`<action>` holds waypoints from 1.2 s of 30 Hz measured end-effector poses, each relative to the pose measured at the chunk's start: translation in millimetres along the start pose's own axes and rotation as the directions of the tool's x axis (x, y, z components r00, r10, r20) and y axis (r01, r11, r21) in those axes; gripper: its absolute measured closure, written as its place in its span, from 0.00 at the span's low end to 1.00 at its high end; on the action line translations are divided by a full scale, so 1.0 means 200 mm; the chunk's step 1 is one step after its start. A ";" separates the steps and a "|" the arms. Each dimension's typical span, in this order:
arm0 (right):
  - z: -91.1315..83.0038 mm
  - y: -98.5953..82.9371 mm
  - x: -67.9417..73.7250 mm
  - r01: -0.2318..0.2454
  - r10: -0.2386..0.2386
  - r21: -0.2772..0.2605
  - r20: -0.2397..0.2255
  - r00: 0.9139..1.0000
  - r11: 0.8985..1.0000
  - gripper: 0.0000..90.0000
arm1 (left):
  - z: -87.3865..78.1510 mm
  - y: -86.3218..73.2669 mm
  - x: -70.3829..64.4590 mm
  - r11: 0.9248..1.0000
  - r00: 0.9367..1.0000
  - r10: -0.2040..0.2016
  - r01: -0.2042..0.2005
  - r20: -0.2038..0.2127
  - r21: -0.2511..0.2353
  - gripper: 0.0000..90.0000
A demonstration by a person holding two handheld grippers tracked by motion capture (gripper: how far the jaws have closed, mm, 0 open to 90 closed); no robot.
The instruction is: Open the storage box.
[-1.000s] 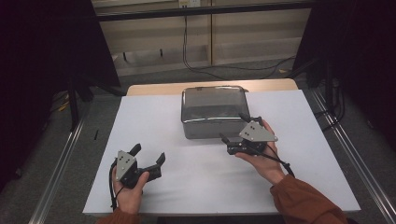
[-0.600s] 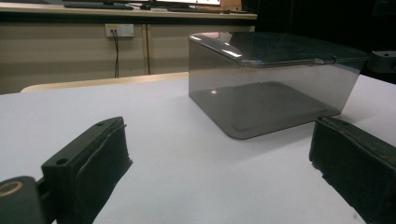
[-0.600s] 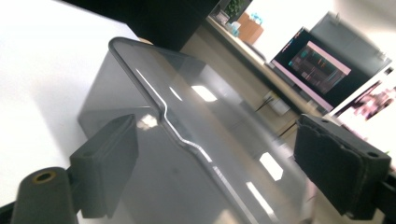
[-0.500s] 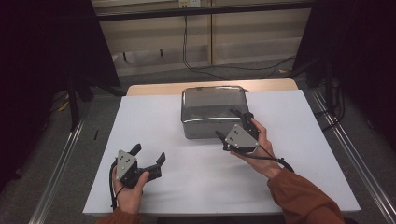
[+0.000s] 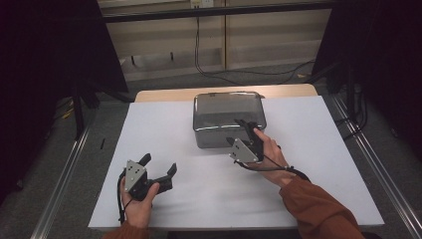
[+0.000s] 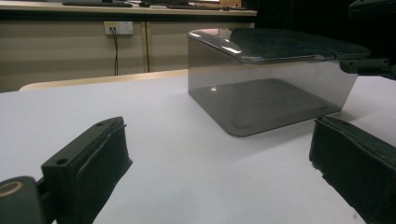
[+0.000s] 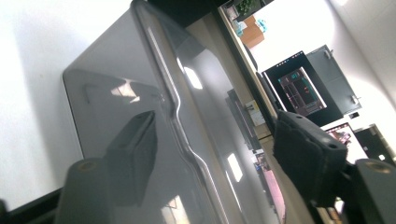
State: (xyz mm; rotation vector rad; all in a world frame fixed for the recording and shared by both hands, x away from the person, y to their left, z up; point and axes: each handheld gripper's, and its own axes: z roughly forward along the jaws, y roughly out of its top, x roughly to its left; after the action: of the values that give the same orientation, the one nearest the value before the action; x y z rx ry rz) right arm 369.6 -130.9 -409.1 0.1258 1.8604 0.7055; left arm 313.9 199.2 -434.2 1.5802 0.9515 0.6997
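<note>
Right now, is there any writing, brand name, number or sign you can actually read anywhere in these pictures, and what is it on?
No text can be read anywhere.
Grey box: bare smoky plastic, with no label or brand showing.
Left gripper and right gripper: no markings to be seen.
Monitor behind the table, in the right gripper view: coloured shapes on its screen, too small and blurred to read.
Wall socket: plain, nothing legible.

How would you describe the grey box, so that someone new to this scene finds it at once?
Look at the white table top. Toward its far edge, near the middle, stands the grey box, translucent smoky plastic with rounded corners and a glossy lid. The right gripper is beside it.
</note>
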 end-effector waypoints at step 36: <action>0.05 -0.01 0.10 0.300 -0.303 0.088 0.025 0.953 0.950 0.85 | 0.00 0.00 0.00 1.000 1.000 0.011 -0.011 0.000 0.001 0.05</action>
State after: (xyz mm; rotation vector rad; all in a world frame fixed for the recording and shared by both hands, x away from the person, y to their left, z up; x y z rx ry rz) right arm 369.8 -120.1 -428.2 -0.0910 1.8207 0.4113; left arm 313.9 198.6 -434.2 1.5878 0.9442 0.7073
